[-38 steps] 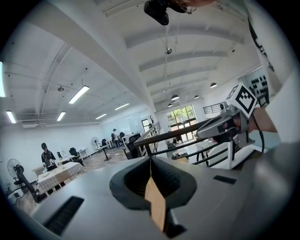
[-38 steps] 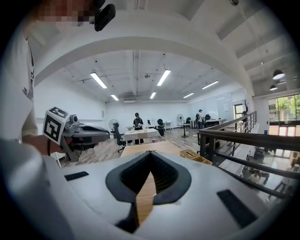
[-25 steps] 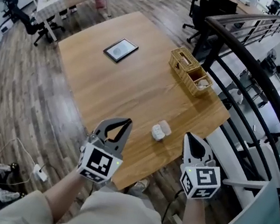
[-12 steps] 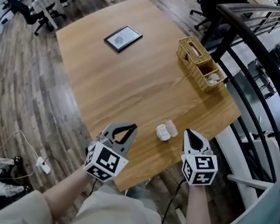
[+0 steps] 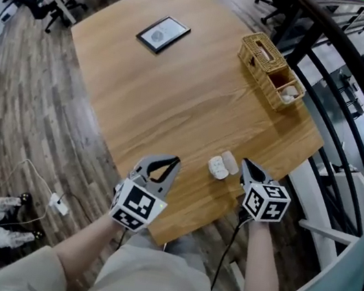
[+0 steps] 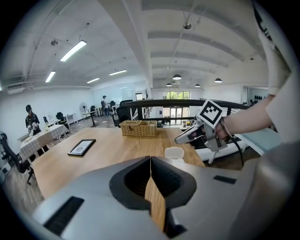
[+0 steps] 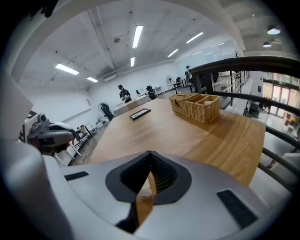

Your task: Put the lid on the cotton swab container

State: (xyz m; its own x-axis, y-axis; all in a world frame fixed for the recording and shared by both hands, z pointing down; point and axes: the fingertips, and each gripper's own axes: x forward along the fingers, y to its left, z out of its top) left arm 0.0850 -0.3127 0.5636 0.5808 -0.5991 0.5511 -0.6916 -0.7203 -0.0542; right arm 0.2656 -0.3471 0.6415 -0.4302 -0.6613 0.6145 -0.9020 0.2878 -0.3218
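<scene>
Both jaw pairs are pressed together and empty: left gripper (image 5: 166, 165) and right gripper (image 5: 246, 166) are held over the near table (image 5: 177, 92) edge. Between them, container (image 5: 217, 168) and lid (image 5: 230, 162) lie side by side. The lid is judged nearer the right gripper, just leftward.

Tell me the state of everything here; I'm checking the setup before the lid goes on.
cotton swab container: uncovered, standing on the table
lid: off, lying beside the container
left gripper: jaws together, empty
right gripper: jaws together, empty, tips close to the lid
wicker basket: open-topped, items inside
picture frame: lying flat
</scene>
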